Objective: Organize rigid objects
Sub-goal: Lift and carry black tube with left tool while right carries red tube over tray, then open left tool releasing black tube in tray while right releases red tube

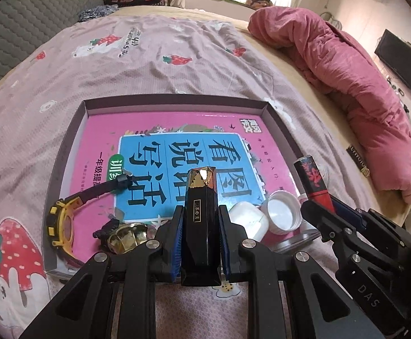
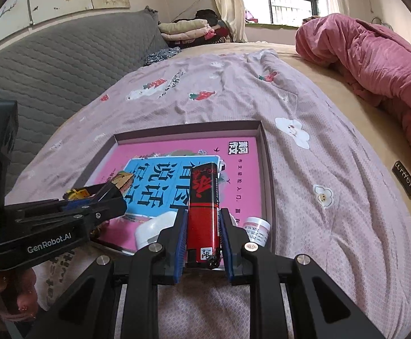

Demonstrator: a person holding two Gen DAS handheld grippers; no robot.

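1. The left tool point(image 1: 200, 220) is clenched on a faceted black tube with a gold-and-black tip point(image 1: 201, 212); the tube is held between the blue pads point(image 1: 177, 243), pointing forward over the tray.
2. The right tool point(image 2: 204, 231) is clenched on a red-and-black cylindrical tube point(image 2: 204, 209), its black end pointing away over the tray.
3. A shallow grey cardboard tray point(image 1: 177, 100) is seen lying on the pink strawberry-print bedsheet point(image 1: 149, 56), a pink-and-blue book point(image 1: 98, 141) filling its floor.
4. On the book, at the tray's near edge, are noted: a yellow-and-black wristwatch point(image 1: 61, 220) at the left, a small gold-and-black ornament point(image 1: 123, 236), a white rounded case point(image 1: 250, 220), and a white open round lid point(image 1: 281, 212).
5. A small white jar with a pink label point(image 2: 257, 230) is seen in the tray's near right corner, just beside the right tool.
6. A rumpled dark pink quilt point(image 1: 346, 84) lies well apart, along the bed's right side.
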